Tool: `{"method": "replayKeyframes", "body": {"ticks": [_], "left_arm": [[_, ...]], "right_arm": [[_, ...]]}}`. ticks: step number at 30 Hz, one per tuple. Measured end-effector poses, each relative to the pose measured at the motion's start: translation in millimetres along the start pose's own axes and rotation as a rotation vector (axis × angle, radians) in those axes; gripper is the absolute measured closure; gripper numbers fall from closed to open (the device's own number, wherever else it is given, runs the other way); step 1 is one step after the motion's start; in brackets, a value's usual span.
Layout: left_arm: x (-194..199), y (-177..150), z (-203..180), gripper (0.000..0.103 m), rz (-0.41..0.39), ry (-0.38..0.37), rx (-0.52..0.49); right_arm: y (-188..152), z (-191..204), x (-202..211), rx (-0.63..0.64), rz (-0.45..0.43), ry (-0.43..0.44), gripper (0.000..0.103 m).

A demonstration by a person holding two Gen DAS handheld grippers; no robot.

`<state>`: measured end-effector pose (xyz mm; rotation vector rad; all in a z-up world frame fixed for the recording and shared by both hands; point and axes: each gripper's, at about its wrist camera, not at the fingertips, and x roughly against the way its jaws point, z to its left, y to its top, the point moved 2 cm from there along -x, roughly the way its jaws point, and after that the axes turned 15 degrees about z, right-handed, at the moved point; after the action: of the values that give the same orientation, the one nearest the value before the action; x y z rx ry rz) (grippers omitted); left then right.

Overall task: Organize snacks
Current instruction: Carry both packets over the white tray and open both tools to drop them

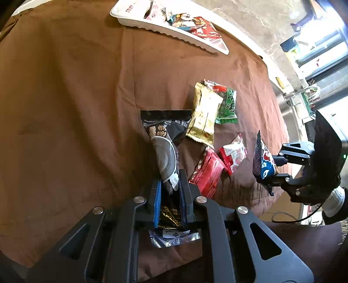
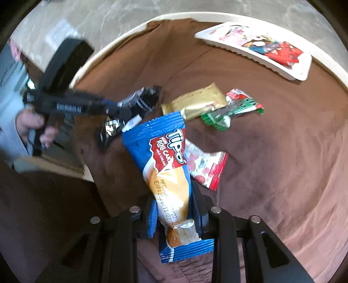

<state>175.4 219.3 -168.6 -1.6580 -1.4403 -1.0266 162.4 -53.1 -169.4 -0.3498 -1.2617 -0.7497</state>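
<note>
My left gripper (image 1: 170,185) is shut on a black snack packet (image 1: 164,148) and holds it above the brown cloth; it shows blurred in the right wrist view (image 2: 134,106). My right gripper (image 2: 174,196) is shut on a blue Tipo roll cake packet (image 2: 165,165), lifted off the cloth; it also shows at the right of the left wrist view (image 1: 264,162). Loose on the cloth lie a gold packet (image 1: 204,117), a green packet (image 1: 227,104), a red packet (image 1: 207,172) and a red-and-white packet (image 1: 233,153). A white tray (image 1: 134,20) at the far edge holds several snacks.
The table is round with a pale rim (image 2: 121,34), covered by a brown cloth (image 1: 65,108). Stone floor (image 2: 87,17) lies beyond it. A sink and counter (image 1: 304,98) stand at the right.
</note>
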Motion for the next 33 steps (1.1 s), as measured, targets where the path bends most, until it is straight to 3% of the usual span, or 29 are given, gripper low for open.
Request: {"method": "replayKeyframes", "body": {"ticks": [18, 26, 33], "left_arm": [[44.5, 22.8, 12.4, 0.093, -0.099, -0.037, -0.014], [77.4, 75.7, 11.2, 0.093, -0.163, -0.066, -0.041], [101.3, 139.1, 9.9, 0.093, -0.208, -0.045, -0.09]], "right_arm": [[20.9, -34.1, 33.8, -0.162, -0.125, 0.174, 0.074], [59.8, -68.7, 71.9, -0.223, -0.23, 0.218, 0.074], [104.7, -115.5, 96.9, -0.303, -0.313, 0.219, 0.074]]}}
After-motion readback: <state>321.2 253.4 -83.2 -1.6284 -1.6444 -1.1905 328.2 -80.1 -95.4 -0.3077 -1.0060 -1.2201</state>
